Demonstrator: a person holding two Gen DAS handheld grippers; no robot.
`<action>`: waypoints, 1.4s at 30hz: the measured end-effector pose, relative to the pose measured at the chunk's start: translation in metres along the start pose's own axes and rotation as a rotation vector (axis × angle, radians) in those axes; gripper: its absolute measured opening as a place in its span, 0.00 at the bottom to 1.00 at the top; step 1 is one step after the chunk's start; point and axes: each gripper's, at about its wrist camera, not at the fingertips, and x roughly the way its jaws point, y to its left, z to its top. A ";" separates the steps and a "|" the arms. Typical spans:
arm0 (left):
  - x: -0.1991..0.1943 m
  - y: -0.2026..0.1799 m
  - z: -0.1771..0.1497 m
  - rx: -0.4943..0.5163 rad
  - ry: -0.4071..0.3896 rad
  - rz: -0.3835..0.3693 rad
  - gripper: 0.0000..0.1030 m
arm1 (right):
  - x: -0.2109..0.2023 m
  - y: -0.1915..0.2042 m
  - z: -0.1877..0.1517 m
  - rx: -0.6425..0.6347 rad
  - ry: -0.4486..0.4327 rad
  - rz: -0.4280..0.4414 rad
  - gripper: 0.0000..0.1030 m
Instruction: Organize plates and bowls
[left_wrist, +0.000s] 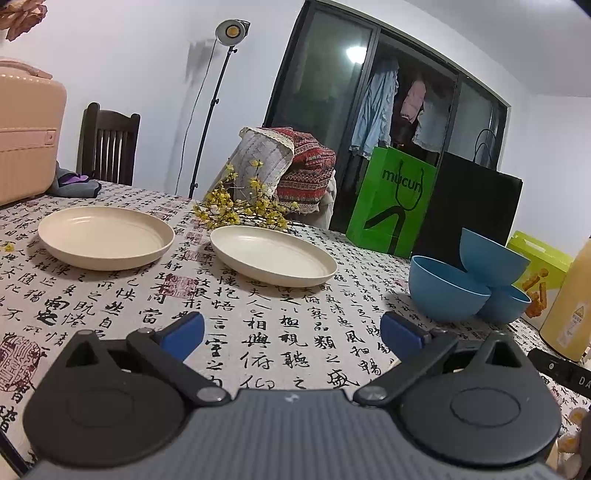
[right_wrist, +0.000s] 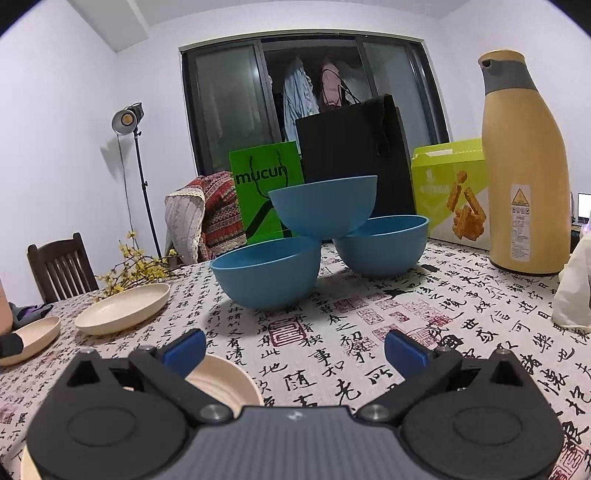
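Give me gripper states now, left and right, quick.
Left gripper: open, holding nothing, above the tablecloth.
Right gripper: open, holding nothing, facing the blue bowls.

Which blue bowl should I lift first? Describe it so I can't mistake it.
Find the tall yellow thermos; left of it sit three blue bowls. Take the top bowl, the only one off the tablecloth, perched on the rims of the front bowl and back bowl.
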 end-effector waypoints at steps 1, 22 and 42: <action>0.000 0.000 0.000 -0.001 0.000 0.000 1.00 | 0.000 0.001 0.000 -0.001 -0.001 -0.002 1.00; -0.002 0.000 -0.001 -0.003 -0.011 -0.001 1.00 | -0.004 0.004 -0.001 -0.024 -0.019 -0.011 1.00; -0.002 -0.001 0.000 0.001 -0.007 0.004 1.00 | -0.007 0.005 -0.002 -0.030 -0.031 -0.014 1.00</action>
